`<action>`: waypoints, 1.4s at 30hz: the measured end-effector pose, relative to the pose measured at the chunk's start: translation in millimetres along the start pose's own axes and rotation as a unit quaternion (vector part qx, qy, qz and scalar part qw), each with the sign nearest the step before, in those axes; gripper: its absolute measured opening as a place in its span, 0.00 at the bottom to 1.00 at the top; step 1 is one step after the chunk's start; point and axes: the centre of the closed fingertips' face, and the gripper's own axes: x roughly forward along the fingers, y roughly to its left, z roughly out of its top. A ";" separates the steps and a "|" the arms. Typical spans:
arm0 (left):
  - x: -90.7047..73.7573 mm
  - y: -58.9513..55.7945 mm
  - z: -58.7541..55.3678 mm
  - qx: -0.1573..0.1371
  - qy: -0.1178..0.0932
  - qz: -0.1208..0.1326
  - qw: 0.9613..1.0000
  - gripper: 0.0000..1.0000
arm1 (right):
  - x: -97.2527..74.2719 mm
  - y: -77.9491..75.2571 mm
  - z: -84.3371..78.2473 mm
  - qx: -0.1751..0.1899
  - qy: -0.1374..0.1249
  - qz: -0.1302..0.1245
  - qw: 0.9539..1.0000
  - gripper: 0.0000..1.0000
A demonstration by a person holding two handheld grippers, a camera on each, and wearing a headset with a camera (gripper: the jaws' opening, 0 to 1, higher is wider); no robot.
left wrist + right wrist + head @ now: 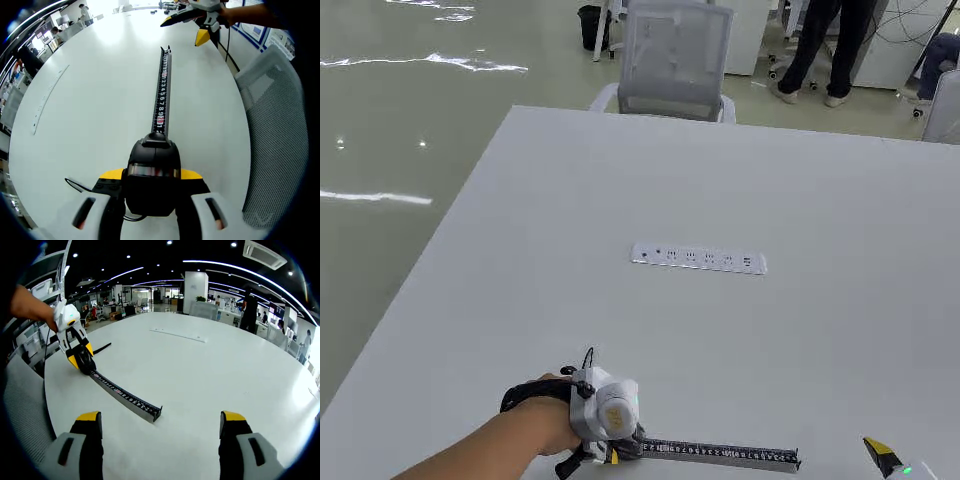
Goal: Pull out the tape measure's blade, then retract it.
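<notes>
Fingers of left gripper (152, 175) clamp tape measure (152, 192); blade (162, 90) lies extended along tabletop's (720, 180) near edge. Fingers of right gripper (160, 421) spread wide, empty.

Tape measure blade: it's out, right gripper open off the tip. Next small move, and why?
Probably start retracting, feeding the blade back slowly: it lies well extended on the table, the left gripper is shut on the case, and the right gripper stands open, apart from the hook.
</notes>
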 end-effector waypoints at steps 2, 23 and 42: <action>-0.7 -0.2 0.2 0.000 -0.001 0.000 1.000 0.35 | -5.4 5.8 -2.3 -0.005 -0.003 -0.002 1.000 1.00; -0.9 1.9 -0.2 -0.019 -0.003 -0.004 1.000 0.36 | -33.1 36.8 -10.6 0.017 -0.023 -0.012 1.000 1.00; -30.5 32.7 -6.5 -0.163 -0.098 0.077 0.979 0.99 | -31.5 36.5 -13.4 0.025 -0.010 -0.013 1.000 1.00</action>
